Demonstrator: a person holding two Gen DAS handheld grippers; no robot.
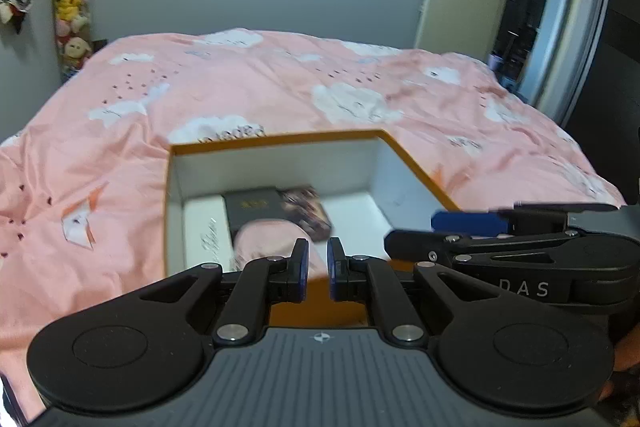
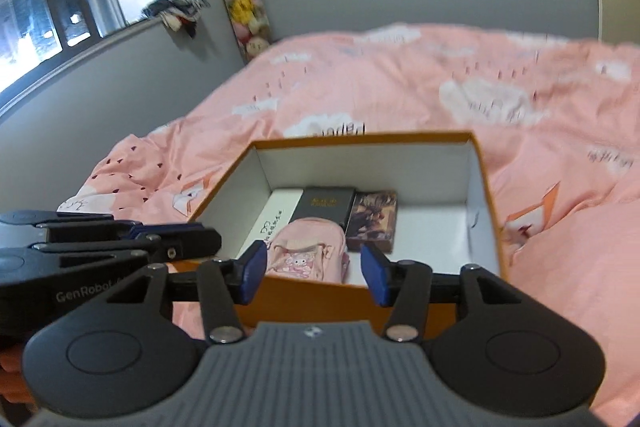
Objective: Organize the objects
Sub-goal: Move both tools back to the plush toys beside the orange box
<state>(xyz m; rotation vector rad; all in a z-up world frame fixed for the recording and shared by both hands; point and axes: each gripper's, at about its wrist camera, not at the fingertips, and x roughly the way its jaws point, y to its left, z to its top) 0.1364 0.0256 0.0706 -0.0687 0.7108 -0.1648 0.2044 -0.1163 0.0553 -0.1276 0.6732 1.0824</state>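
- You had the orange box point(image 2: 360, 301) sitting open on the pink bedspread point(image 2: 400, 95), and it already held four things: a white box point(image 2: 276, 215) along its left wall, a black box point(image 2: 324, 207) beside it, a dark picture box point(image 2: 374, 221) to the right, and a small pink backpack point(image 2: 306, 251) nearest you.
- Nothing loose showed on the bedspread around the box, so I judged the sorting nearly or fully done; a lid was not in view.
- The three flat boxes lay side by side, each with its long axis running from you toward the far wall of the box. The backpack lay flat, front face up, top toward the far wall.
- Your left gripper point(image 1: 318, 273) hovered over the box's near edge, jaws only slightly parted, holding nothing.
- Your right gripper point(image 2: 314, 277) hovered there too, jaws wide apart and empty.
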